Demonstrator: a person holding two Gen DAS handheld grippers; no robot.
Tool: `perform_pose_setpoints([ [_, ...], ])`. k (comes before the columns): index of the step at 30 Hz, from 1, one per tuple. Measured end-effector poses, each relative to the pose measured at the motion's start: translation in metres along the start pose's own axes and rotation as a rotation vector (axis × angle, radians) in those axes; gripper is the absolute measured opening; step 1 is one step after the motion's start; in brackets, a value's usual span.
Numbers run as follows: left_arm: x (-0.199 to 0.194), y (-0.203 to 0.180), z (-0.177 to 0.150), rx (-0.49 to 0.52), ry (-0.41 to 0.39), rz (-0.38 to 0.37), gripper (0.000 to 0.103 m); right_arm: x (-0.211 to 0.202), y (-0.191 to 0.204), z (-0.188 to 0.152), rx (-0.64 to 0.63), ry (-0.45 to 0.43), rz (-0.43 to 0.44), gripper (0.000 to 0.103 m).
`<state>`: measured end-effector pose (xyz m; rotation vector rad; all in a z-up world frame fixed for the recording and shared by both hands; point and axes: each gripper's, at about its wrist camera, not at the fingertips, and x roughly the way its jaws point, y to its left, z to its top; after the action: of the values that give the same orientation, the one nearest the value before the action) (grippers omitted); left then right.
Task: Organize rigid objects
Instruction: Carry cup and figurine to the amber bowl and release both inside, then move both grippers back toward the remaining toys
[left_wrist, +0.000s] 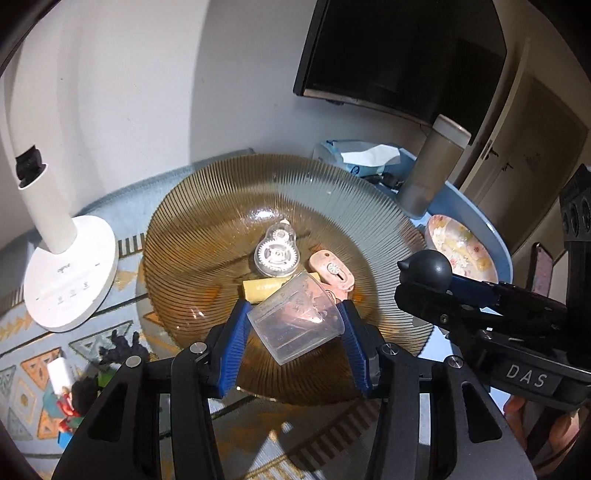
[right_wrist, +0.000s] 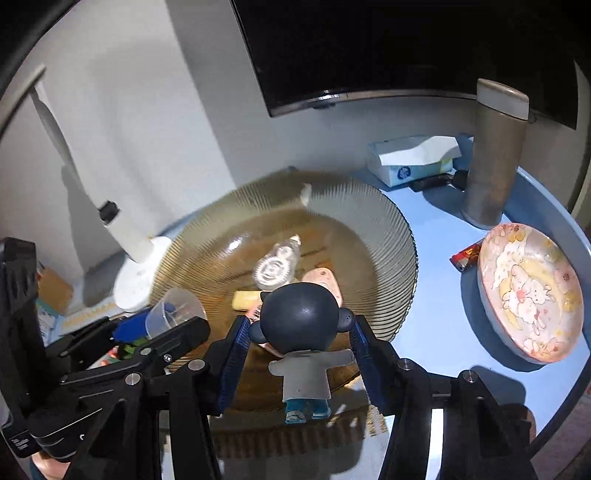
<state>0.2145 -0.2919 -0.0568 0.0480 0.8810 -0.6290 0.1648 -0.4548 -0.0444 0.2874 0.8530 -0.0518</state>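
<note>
Two grippers over one ribbed amber glass plate (left_wrist: 207, 236). Left side first?

— Left gripper (left_wrist: 295, 328): blue pads clamped on a clear plastic measuring cup (left_wrist: 295, 321), tilted, mouth toward upper right, held above the plate's near edge.

— Right?

— Right gripper (right_wrist: 301, 332): jaws clamped on a toy figure (right_wrist: 301, 321) at its dark round head; grey shirt and blue legs point back toward the camera. Also above the near rim.

— On the plate?

— Yellow eraser-like block (left_wrist: 264, 288), pink flat gadget (left_wrist: 334, 275), clear correction-tape dispenser (left_wrist: 276, 254), close together at the centre.

— Beyond?

— White lamp base (left_wrist: 70, 280) left; floral dish (right_wrist: 530, 291), grey tumbler (right_wrist: 493, 162), tissue box (right_wrist: 412, 157) on a blue tray (right_wrist: 436, 236).
</note>
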Motion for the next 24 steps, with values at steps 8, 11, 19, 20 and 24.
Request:
perform_pose_setpoints([
  [8, 0.011, 0.006, 0.000, -0.030, 0.031, -0.011, 0.072, 0.000, -0.017, 0.003, 0.057, -0.006, -0.050, 0.063],
  [11, -0.006, 0.011, 0.001, -0.046, 0.004, -0.012, 0.072, -0.012, -0.016, 0.004, 0.059, -0.042, -0.064, 0.063],
  [19, -0.079, 0.018, -0.004, -0.060, -0.110, -0.009, 0.072, -0.049, 0.014, -0.001, 0.031, -0.091, -0.017, 0.063],
  [20, -0.088, 0.020, -0.005, -0.061, -0.122, -0.010, 0.072, -0.053, 0.019, -0.002, 0.025, -0.095, -0.011, 0.063],
  [24, -0.130, 0.026, -0.015, -0.066, -0.179, -0.004, 0.072, -0.077, 0.050, -0.009, -0.025, -0.124, 0.018, 0.063],
])
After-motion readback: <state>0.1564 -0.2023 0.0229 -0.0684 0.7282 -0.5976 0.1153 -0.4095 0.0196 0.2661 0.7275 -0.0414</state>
